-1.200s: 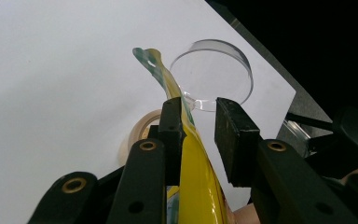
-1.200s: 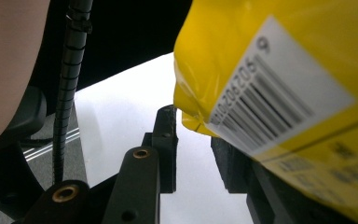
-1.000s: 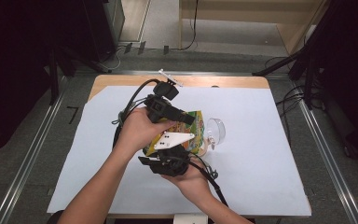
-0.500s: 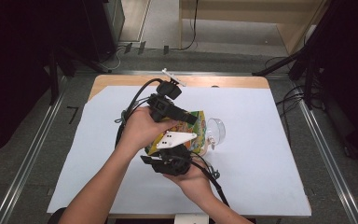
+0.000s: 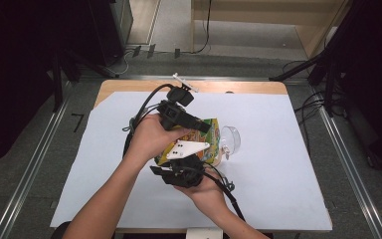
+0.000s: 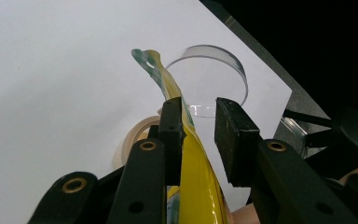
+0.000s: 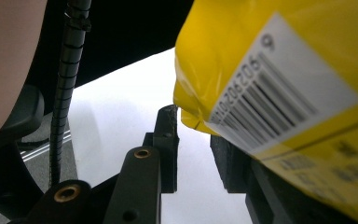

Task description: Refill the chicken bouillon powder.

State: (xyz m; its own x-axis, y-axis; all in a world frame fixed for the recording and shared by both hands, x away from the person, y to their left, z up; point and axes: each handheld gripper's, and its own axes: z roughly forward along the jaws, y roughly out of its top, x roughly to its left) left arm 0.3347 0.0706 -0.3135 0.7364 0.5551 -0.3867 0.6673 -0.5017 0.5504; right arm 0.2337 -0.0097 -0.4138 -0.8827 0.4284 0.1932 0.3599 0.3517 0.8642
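A yellow snack bag [image 5: 208,140] sits mid-table between my two grippers. My left gripper [image 5: 202,127] reaches over it from the left. In the left gripper view the bag's thin edge [image 6: 193,172] runs up between the jaws of the left gripper [image 6: 198,121], lying against one pad with a gap to the other. My right gripper [image 5: 191,152] comes from the near side, under its white plate. In the right gripper view the bag [image 7: 270,56], barcode showing, hangs over one jaw of the right gripper [image 7: 196,140]; the table shows through the gap.
A clear glass [image 5: 231,138] lies on its side just right of the bag and stands beyond the jaws as the glass [image 6: 209,79]. A beige ring [image 6: 135,135] lies beside it. White paper [image 5: 278,164] covers the table. A small white object [image 5: 185,82] rests at the far edge.
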